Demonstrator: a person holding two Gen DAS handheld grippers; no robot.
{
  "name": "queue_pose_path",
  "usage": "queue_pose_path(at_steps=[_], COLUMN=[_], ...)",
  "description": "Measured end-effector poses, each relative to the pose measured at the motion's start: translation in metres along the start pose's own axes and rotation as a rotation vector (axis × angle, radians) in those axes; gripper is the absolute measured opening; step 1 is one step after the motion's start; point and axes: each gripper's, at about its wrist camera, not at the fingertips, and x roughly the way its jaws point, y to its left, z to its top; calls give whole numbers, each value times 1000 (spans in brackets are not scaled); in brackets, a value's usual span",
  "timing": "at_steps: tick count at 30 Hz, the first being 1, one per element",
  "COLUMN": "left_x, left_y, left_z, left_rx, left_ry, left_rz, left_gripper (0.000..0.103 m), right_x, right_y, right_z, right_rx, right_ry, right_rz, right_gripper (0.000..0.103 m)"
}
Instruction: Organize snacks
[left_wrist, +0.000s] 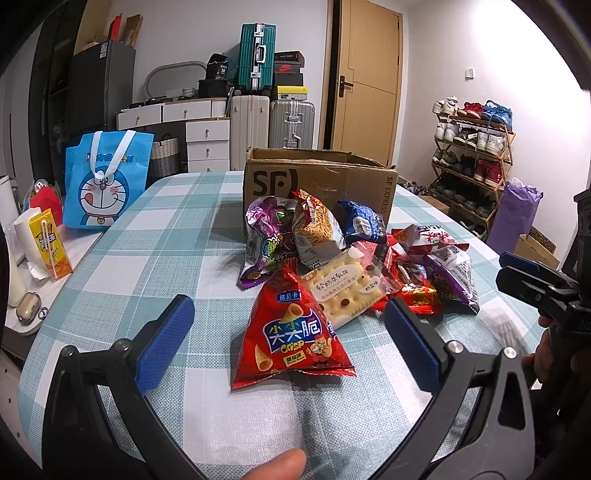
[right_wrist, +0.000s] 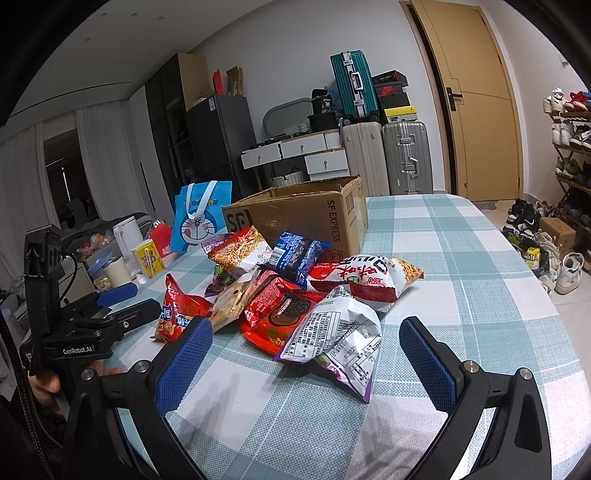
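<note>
Snacks (left_wrist: 347, 266) are overlapping before the cardboard box (left_wrist: 321, 184), hiding lower packets; both claws, left (left_wrist: 291, 328) and right (right_wrist: 306, 347), are hanging released.

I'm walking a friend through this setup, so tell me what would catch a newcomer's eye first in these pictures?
First, the heap of bright snack packets mid-table, with the red Crisp cone-snack bag nearest the open left gripper and a purple-edged white packet lying label side up between the fingers of the open right gripper. Just behind the heap stands the open SF Express cardboard box on the checked tablecloth. At the table's left edge stands a blue Doraemon tote bag.
</note>
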Motion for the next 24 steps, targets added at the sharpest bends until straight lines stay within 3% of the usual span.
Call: queue_pose_path(at_steps=[24], left_x=[2], left_y=[1], left_z=[-7], left_rx=[1], left_ry=[8], left_rz=[8], left_gripper=[103], right_x=[2], right_y=[0], right_z=[-1], right_rx=[-3], right_ry=[14], right_rz=[-11], right_gripper=[103])
